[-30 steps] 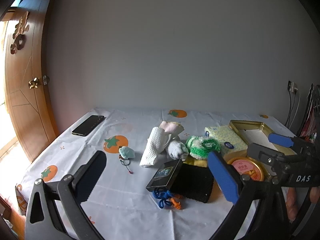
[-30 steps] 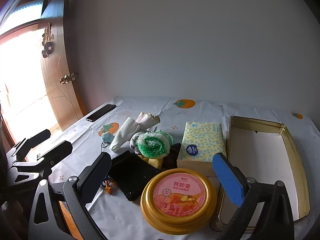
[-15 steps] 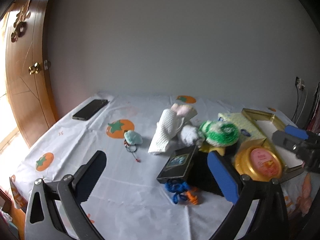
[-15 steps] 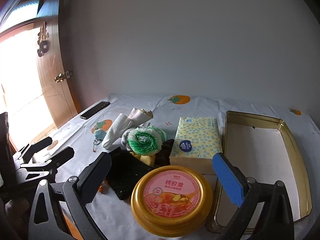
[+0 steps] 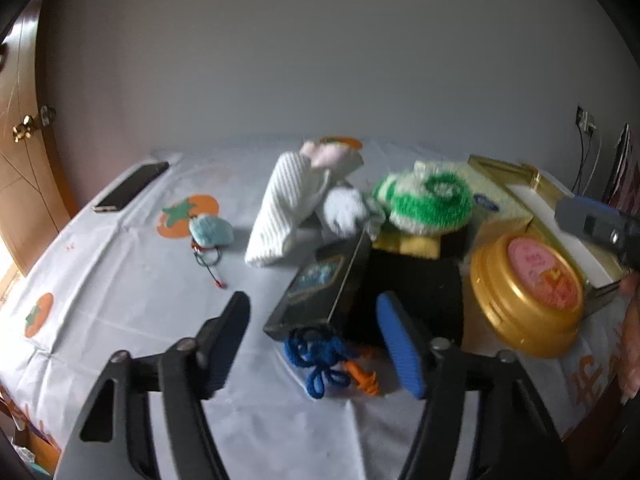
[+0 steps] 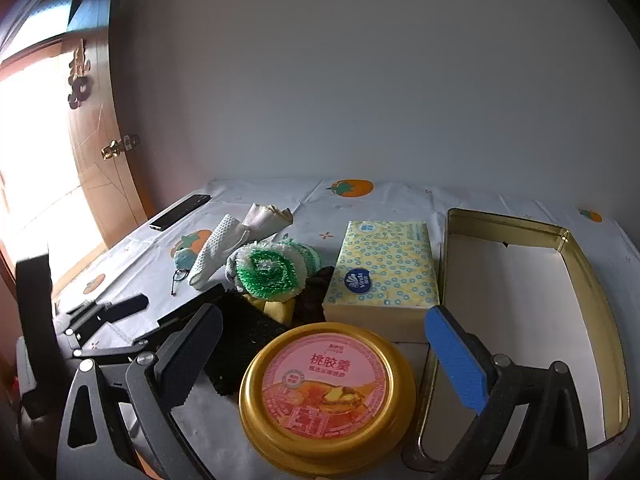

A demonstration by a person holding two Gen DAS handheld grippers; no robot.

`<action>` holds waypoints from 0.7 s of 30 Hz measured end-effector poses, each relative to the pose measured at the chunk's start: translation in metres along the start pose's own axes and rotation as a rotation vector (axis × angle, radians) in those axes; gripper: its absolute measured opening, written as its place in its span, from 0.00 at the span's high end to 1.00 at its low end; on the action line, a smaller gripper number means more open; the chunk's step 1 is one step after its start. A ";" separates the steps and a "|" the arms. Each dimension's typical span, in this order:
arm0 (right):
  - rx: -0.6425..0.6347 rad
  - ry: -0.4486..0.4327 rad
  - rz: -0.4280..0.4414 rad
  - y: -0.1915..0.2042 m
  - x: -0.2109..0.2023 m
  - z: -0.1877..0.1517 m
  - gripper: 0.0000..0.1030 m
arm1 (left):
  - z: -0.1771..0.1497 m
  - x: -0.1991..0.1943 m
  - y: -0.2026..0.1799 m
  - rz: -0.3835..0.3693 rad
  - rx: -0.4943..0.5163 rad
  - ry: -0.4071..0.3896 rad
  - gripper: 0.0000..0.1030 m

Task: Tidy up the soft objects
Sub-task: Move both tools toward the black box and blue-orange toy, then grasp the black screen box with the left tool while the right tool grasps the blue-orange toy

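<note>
In the left wrist view my left gripper (image 5: 314, 299) hangs low over the table. Its jaws are closing with nothing pressed between the pads. Just ahead of them lie a black box (image 5: 324, 284) and a blue cord (image 5: 316, 356) with orange earplugs (image 5: 360, 376). Behind sit a white knitted cloth (image 5: 284, 208), a green-and-white scrubber (image 5: 428, 196), a yellow sponge (image 5: 408, 244) and a black pad (image 5: 416, 284). My right gripper (image 6: 324, 314) stands open above a round gold tub (image 6: 326, 396). An open gold tin (image 6: 592, 280) lies to its right.
A yellow tissue pack (image 6: 384, 264) stands beside the tin. A teal pouch on a keyring (image 5: 210, 230) and a phone (image 5: 132, 186) lie at the left of the tomato-print tablecloth (image 5: 120, 300). A wooden door (image 6: 96, 168) is on the left, and a wall is behind.
My left gripper has sunk towards the black box and blue cord, and its jaws have narrowed from wide. The right gripper has shifted only slightly towards the gold tub.
</note>
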State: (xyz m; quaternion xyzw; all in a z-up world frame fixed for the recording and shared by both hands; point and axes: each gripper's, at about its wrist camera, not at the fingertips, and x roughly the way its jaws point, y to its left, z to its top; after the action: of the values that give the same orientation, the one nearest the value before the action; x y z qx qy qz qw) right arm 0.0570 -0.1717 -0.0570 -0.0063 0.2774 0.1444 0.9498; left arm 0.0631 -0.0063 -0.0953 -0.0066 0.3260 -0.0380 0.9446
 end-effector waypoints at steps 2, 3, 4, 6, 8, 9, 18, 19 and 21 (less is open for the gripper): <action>0.003 0.004 0.001 -0.001 0.001 0.000 0.01 | -0.003 0.003 0.003 -0.007 -0.007 0.009 0.50; 0.001 0.004 0.002 0.000 0.002 0.000 0.01 | -0.003 0.004 0.003 -0.010 -0.007 0.013 0.59; -0.002 0.005 0.004 0.001 0.002 -0.001 0.01 | -0.004 0.006 0.004 -0.017 -0.009 0.020 0.63; -0.010 0.006 0.009 0.003 0.003 -0.001 0.01 | -0.005 0.005 0.004 -0.022 -0.009 0.017 0.67; -0.017 0.006 0.011 0.005 0.004 -0.001 0.01 | -0.006 0.003 0.004 -0.024 -0.009 0.007 0.69; -0.019 0.006 0.012 0.005 0.004 -0.001 0.01 | -0.006 0.002 0.005 -0.028 -0.012 0.006 0.69; -0.028 0.015 0.026 0.009 0.009 -0.003 0.01 | -0.003 -0.008 0.019 -0.043 -0.065 -0.045 0.90; -0.032 0.016 0.035 0.011 0.009 -0.004 0.01 | -0.002 -0.010 0.023 -0.049 -0.079 -0.052 0.90; -0.046 0.018 0.049 0.016 0.011 -0.005 0.01 | -0.002 -0.012 0.029 -0.044 -0.088 -0.060 0.90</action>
State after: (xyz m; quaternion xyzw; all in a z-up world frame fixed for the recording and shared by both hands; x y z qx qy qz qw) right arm 0.0591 -0.1537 -0.0663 -0.0226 0.2825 0.1739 0.9431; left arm 0.0545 0.0231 -0.0905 -0.0564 0.2984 -0.0445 0.9517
